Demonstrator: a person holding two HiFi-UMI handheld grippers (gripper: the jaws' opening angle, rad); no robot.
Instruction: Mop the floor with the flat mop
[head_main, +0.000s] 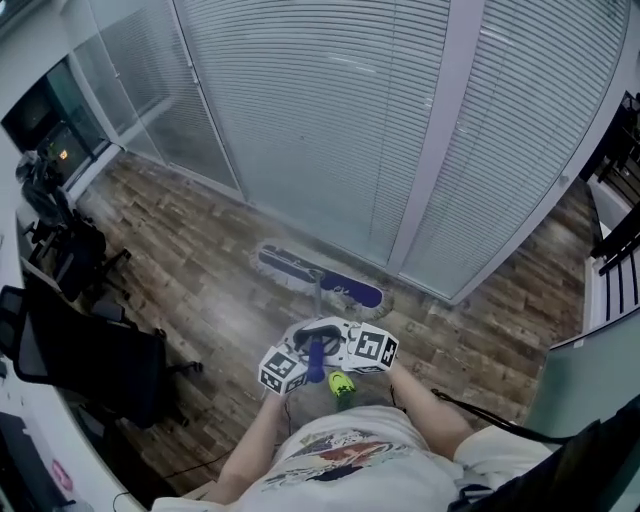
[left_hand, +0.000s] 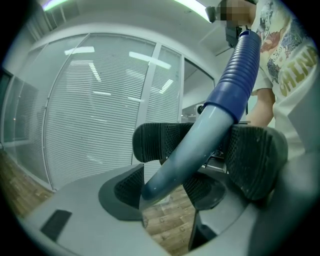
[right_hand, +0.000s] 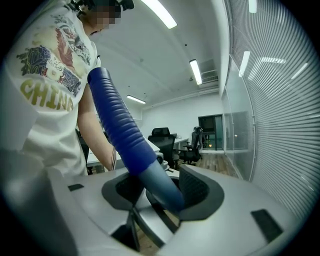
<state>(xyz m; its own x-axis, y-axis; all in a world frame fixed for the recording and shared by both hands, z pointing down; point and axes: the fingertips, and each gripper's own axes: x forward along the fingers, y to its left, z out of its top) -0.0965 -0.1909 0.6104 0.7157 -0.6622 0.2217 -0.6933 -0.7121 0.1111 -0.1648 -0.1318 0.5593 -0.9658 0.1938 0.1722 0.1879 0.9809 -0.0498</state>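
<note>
Left claw and right claw both clamp the mop handle, low in the centre of the head view; the flat mop head lies on the wooden floor, close under the blinded glass wall; bare boards run off to its left; a black chair crowds the lower left.

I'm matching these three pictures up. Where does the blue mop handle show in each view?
Head view: mop handle at lower centre.
Left gripper view: mop handle slants from top right to centre, between the jaws.
Right gripper view: mop handle slants from upper left to centre, between the jaws.
Shared landmark: the slatted blinds.
</note>
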